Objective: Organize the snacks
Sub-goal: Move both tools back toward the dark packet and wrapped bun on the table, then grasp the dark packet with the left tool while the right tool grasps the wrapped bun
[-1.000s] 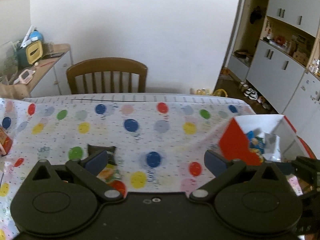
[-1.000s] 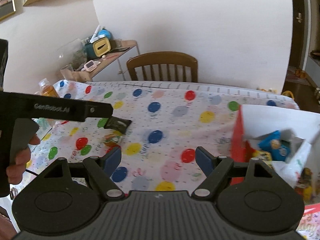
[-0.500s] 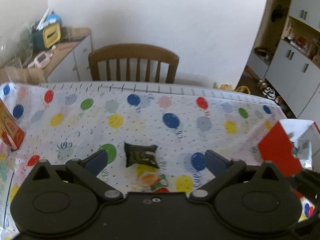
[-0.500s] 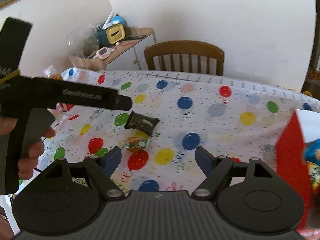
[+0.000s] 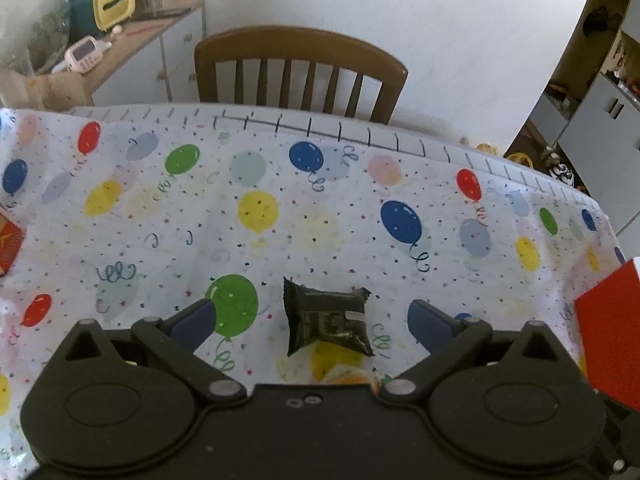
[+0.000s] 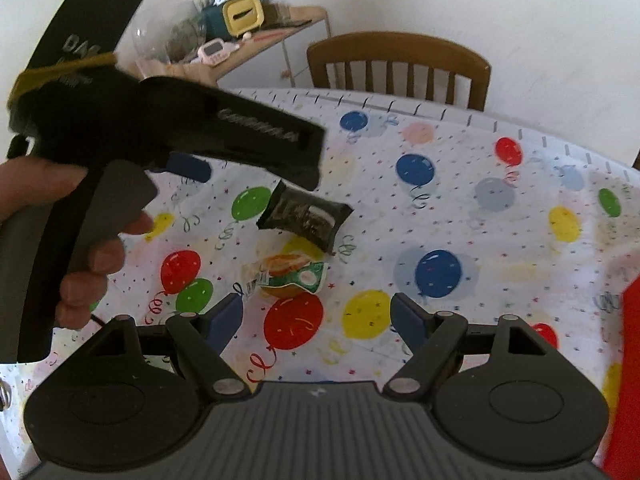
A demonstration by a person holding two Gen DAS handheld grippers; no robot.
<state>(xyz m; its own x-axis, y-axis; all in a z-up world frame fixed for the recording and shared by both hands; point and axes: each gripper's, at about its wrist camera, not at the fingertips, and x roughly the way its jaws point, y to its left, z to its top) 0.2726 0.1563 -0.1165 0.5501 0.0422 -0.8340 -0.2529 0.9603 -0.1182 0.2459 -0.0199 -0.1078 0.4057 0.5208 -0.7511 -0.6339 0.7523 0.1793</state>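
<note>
Both empty, wide-open grippers, left (image 5: 310, 318) and right (image 6: 318, 318), have descended toward the dark foil snack packet (image 5: 326, 322) on the balloon-print tablecloth (image 5: 280, 208), pickup imminent.

Each black gripper (image 5: 312, 322) carries blue pads (image 6: 224, 320), silver pivot screws and round housings.

Two snack packets (image 6: 305, 218) (image 6: 290, 275); one chair (image 6: 400, 66).
</note>
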